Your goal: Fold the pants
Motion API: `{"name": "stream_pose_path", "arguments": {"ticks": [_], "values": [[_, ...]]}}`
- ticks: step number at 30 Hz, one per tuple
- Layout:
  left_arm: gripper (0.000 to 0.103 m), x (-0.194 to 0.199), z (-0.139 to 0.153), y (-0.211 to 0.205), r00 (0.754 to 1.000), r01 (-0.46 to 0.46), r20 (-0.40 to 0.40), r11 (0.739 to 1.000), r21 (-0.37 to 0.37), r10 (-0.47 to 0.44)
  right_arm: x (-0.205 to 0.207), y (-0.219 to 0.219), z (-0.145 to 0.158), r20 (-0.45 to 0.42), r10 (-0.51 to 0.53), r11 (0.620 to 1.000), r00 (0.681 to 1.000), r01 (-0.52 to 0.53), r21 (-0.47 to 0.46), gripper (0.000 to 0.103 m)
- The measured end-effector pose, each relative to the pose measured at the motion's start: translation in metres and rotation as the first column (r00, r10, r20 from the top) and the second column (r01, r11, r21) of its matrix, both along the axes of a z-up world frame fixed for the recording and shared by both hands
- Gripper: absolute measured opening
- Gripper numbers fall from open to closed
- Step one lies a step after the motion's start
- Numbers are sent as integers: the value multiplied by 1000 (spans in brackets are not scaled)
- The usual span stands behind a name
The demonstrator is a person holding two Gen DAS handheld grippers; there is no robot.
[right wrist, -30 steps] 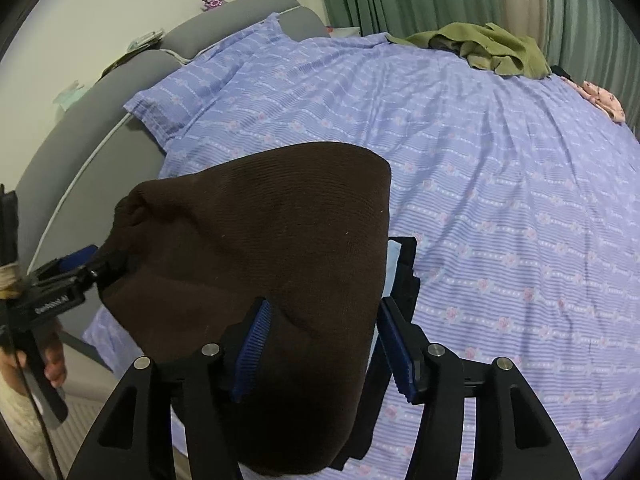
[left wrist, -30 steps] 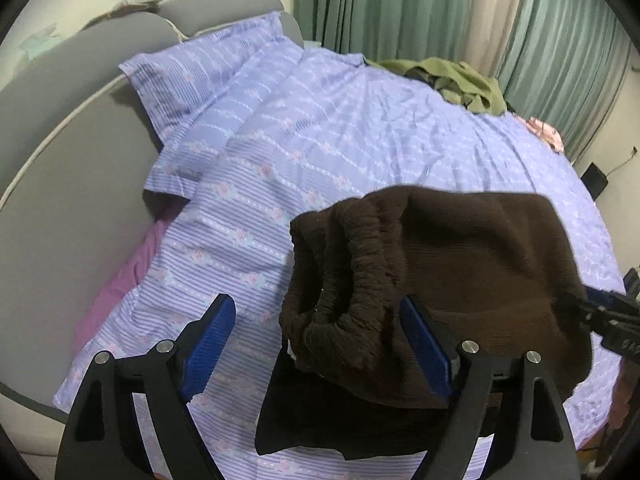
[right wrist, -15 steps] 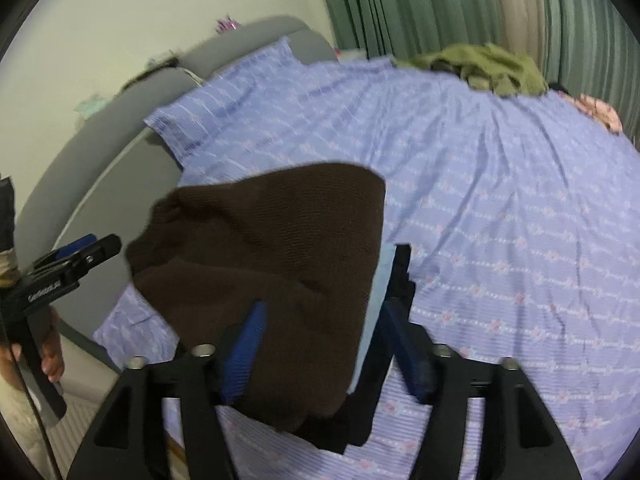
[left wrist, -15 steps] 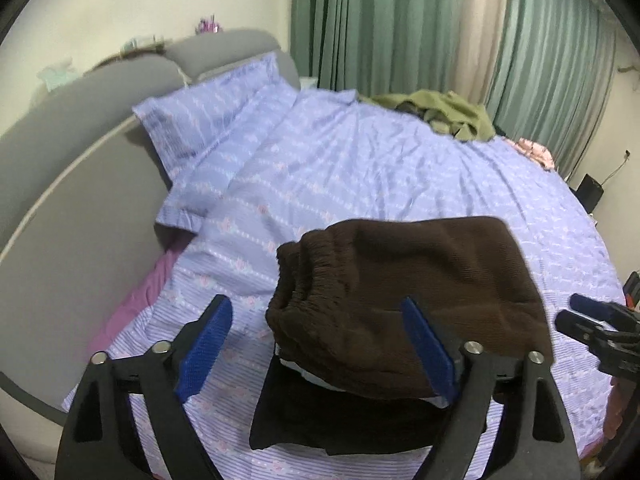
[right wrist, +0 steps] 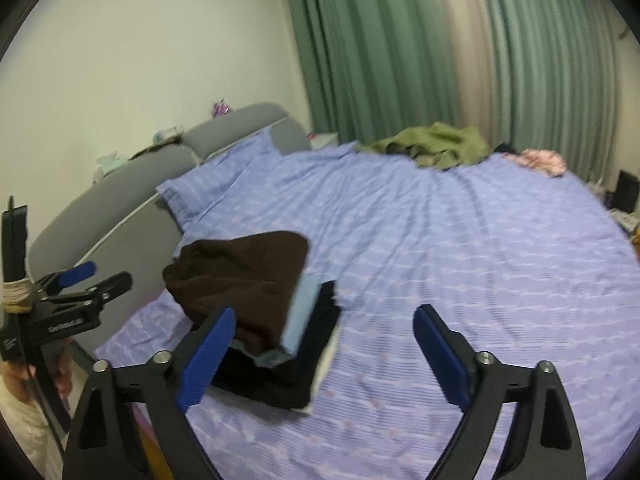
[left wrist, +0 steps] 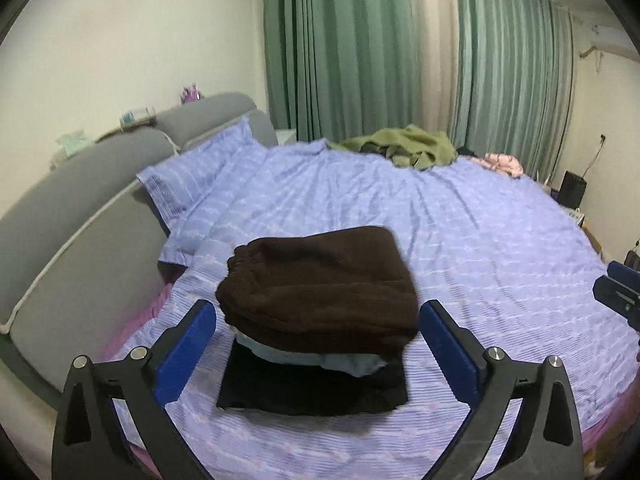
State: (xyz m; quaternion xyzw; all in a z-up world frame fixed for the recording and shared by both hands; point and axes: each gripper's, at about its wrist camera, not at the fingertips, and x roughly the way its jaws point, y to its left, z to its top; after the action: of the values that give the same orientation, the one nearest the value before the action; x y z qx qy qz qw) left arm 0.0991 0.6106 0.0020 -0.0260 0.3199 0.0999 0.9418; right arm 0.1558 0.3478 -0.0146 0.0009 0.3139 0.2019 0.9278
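Observation:
The folded dark brown pants (left wrist: 320, 284) lie on top of a stack, over a light blue garment (left wrist: 344, 362) and a black garment (left wrist: 312, 394), on the purple striped bed (left wrist: 460, 240). They also show in the right wrist view (right wrist: 240, 280). My left gripper (left wrist: 318, 334) is open and empty, drawn back in front of the stack. My right gripper (right wrist: 320, 336) is open and empty, to the right of the stack. The left gripper also shows at the left edge of the right wrist view (right wrist: 96, 276).
A grey padded headboard (left wrist: 80, 216) runs along the left, with a purple pillow (left wrist: 192, 176) against it. A heap of olive green clothes (left wrist: 404, 146) and a pink garment (left wrist: 502, 162) lie at the far side, before green curtains (left wrist: 360, 48).
Both grippers have let go of the brown pants, which dropped onto the stack. Both grippers have pulled back and tilted up, and the right one has opened wider.

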Motion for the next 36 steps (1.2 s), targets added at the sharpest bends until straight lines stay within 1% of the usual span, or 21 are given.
{"name": "stream_pose_path", "arguments": {"ticks": [2, 6, 8, 13, 19, 23, 26, 36], "values": [[103, -18, 9, -26, 1000, -4, 12, 1000, -4, 4, -18, -24, 9, 25, -29, 999, 999, 29, -17, 96], [103, -50, 19, -77, 999, 16, 29, 999, -37, -15, -56, -76, 24, 51, -77, 996, 996, 79, -41, 97], [103, -62, 23, -100, 999, 21, 27, 999, -39, -20, -73, -98, 29, 58, -96, 994, 994, 99, -55, 97], [103, -90, 32, -157, 999, 44, 29, 999, -7, -44, -113, -151, 40, 60, -143, 985, 988, 148, -93, 97], [103, -113, 37, -210, 995, 92, 31, 996, 12, -92, -147, -194, 49, 85, -180, 971, 980, 191, -143, 97], [103, -121, 40, -233, 991, 130, 33, 992, 2, -130, -162, -215, 51, 87, -199, 966, 976, 210, -151, 97], [103, -125, 44, -249, 988, 148, 42, 989, 8, -148, -169, -228, 52, 81, -213, 965, 974, 223, -140, 97], [103, -131, 56, -273, 981, 182, 69, 983, 18, -183, -182, -247, 58, 108, -237, 963, 965, 249, -106, 97]]}}
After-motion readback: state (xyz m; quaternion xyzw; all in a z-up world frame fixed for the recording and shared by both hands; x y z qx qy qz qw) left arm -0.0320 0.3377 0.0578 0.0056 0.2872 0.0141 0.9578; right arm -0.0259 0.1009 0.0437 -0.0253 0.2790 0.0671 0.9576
